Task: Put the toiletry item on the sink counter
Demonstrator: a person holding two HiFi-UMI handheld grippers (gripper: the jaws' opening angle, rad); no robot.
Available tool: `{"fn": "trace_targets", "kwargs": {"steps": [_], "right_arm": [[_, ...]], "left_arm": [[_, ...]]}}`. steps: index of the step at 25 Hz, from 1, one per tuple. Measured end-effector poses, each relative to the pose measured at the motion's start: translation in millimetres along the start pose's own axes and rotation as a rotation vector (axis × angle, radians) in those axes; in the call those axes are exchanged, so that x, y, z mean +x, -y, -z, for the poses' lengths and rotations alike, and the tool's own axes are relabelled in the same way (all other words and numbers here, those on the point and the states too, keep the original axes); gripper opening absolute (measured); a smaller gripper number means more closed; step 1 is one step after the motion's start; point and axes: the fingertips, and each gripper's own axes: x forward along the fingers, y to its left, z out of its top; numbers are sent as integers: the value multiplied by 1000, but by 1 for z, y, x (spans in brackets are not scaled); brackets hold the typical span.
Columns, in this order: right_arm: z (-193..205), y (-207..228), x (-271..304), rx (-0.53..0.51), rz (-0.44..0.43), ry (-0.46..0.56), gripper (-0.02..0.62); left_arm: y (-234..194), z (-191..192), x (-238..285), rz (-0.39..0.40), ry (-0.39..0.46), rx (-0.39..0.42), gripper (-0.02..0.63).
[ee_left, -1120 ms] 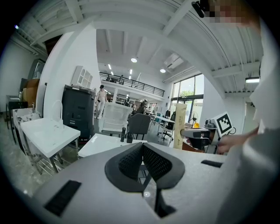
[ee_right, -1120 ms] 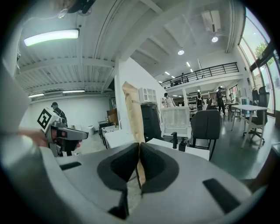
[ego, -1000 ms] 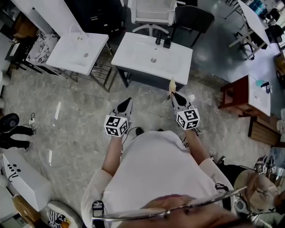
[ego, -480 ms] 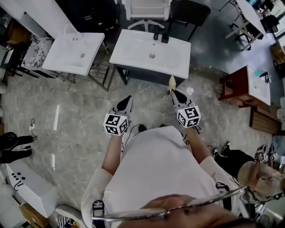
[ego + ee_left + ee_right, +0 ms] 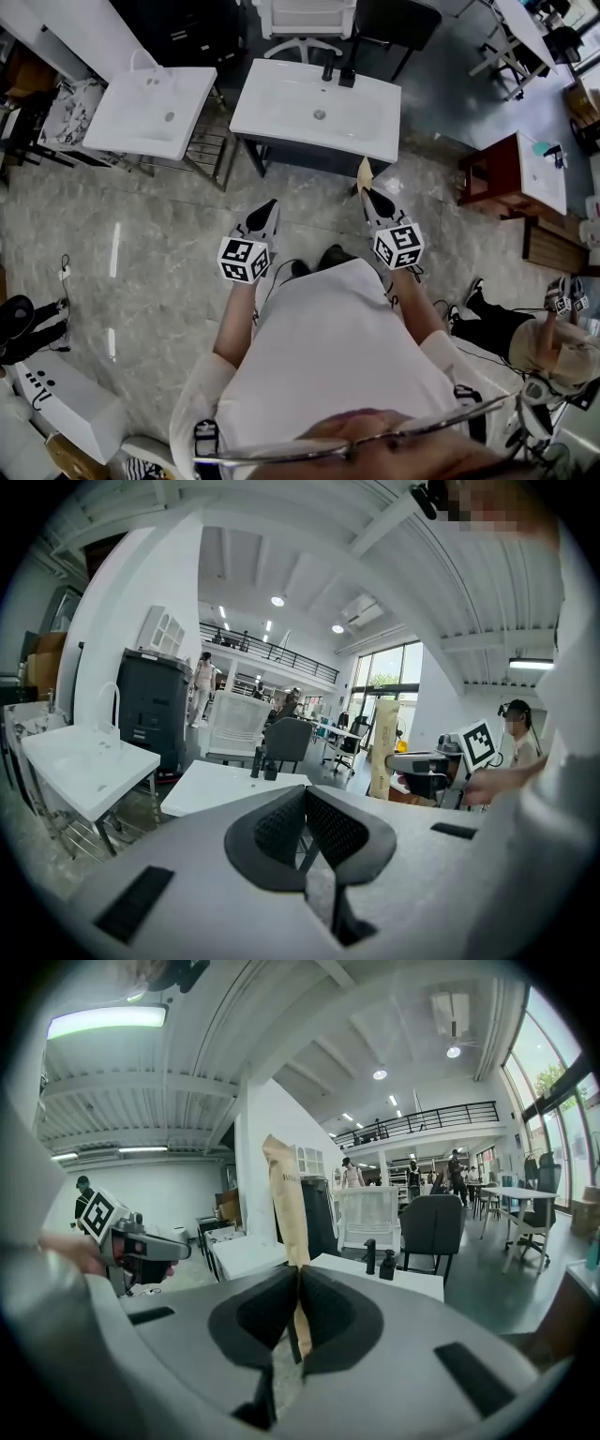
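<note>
Here the right gripper [image 5: 297,1279] pinches a tan tube [image 5: 286,1199], its lower end hidden between its jaws; the left gripper [image 5: 305,794] is closed, empty. Bare floor [image 5: 187,234] lies before the sink counter [image 5: 281,117].

Cut off by the top edge in the head view, just behind the white rectangular sink counter [image 5: 281,112]: a white office chair [image 5: 302,17]. On the counter's far rim, too small to tell apart: two small black fixtures [image 5: 330,71]. Well right of the counter, cropped at the side edge: a person in a beige hat [image 5: 548,345]. Left of the counter in the right gripper view, lower end buried between the clamped jaws of the right gripper [image 5: 298,1269], print unreadable: a tan flat toiletry pouch [image 5: 291,1199].
</note>
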Motion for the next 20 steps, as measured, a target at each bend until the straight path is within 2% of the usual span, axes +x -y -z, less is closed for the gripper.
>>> {"fn": "trace_targets", "kwargs": {"steps": [10, 20], "right_arm": [[-6, 3, 38, 18, -37, 4, 18], [-30, 33, 119, -2, -101, 12, 17]], "left_arm": [[-28, -5, 14, -18, -15, -7, 5], [-77, -31, 61, -71, 8, -11, 5]]}}
